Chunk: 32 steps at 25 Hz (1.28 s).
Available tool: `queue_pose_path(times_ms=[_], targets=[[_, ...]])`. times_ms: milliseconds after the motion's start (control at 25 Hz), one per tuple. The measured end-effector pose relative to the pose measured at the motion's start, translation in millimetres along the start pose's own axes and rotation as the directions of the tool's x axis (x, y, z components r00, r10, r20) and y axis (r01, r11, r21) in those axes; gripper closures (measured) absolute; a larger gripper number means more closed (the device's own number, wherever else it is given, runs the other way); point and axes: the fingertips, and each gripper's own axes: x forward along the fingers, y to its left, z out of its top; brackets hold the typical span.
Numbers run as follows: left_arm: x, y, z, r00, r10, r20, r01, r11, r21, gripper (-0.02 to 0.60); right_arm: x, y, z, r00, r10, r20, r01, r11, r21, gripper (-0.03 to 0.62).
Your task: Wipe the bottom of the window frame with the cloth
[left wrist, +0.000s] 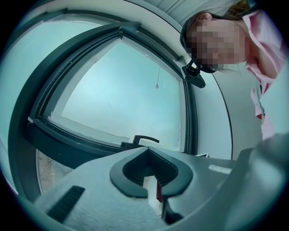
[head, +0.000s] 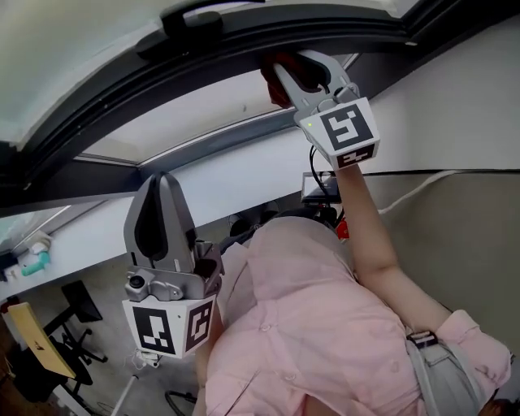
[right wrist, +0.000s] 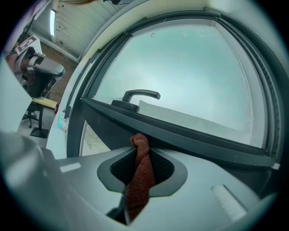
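Observation:
A rust-brown cloth is pinched in my right gripper, which is shut on it. The cloth's twisted end pokes out past the jaws and touches the dark bottom rail of the window frame. In the head view the right gripper is raised against the dark frame, with the cloth bunched at its tip. My left gripper hangs lower left, away from the frame, shut with nothing in it. Seen from the left gripper, the frame is ahead.
A dark window handle sits on the sash just above the cloth and also shows as the handle. A white sill runs below the frame. Below are a person's pink shirt, a black chair and a yellow board.

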Motion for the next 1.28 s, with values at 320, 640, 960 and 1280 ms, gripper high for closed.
queue_pose_path(times_ms=[320, 640, 960, 1280], targets=[[-0.8, 0.5, -4.5, 1.0, 0.02, -0.005, -0.02, 1.0, -0.007, 0.583, -1.9, -3.8, -2.9, 1.0, 0.016, 0.008, -0.016, 1.0, -0.008, 0.528], [-2.3, -2.4, -7.8, 0.999, 0.027, -0.02, -0.027, 1.0, -0.003, 0.583, -1.7, -2.7, -4.3, 1.0, 0.024, 0.014, -0.024, 1.0, 0.004, 0.528], [-13.4, 9.8, -27.0, 0.995, 0.041, -0.095, -0.044, 0.998, -0.032, 0.583, 2.3, -1.1, 0.3, 0.997, 0.005, 0.071, -0.007, 1.0, 0.024, 0.528], [-16.8, 6.1, -33.1, 0.996, 0.011, -0.094, -0.015, 0.999, -0.038, 0.583, 1.4, -3.4, 2.4, 0.998, -0.015, 0.054, 0.016, 1.0, -0.018, 0.528]])
